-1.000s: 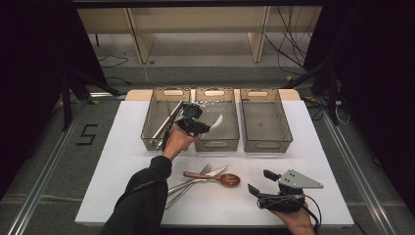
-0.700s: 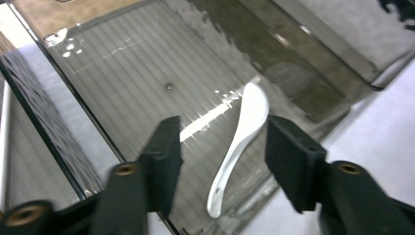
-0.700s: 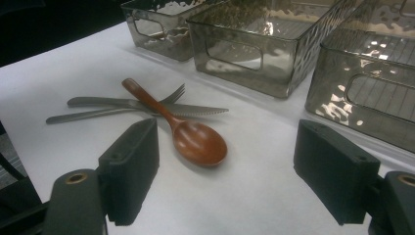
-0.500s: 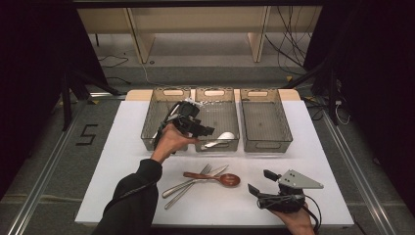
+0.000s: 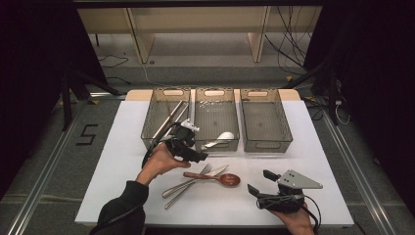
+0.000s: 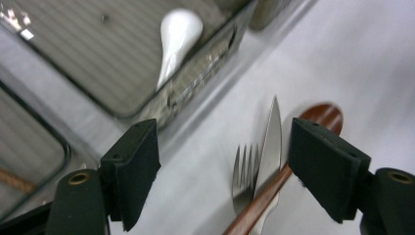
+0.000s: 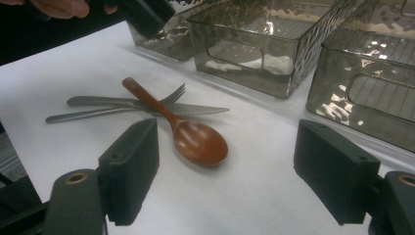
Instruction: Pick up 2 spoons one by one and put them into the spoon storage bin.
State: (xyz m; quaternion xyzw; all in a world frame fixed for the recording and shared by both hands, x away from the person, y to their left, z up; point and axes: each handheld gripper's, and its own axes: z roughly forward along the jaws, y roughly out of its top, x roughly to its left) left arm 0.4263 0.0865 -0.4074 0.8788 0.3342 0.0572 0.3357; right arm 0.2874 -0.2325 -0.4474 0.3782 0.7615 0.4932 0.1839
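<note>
Cutlery sorting, partly done.
We count a white spoon (image 5: 221, 138) binned; wooden spoon (image 5: 215, 178), fork (image 5: 188, 181), knife (image 5: 195, 186) remain on the bench (image 5: 318, 156); left tool (image 5: 198, 157), jaws just opened, and right tool (image 5: 259, 183) released.

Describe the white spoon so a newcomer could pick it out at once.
Start at the three clear bins lined up along the far side of the white table and take the middle bin. The white spoon lies alone at its near end. It is the only white utensil; the wooden spoon, fork and knife lie on the table.
</note>
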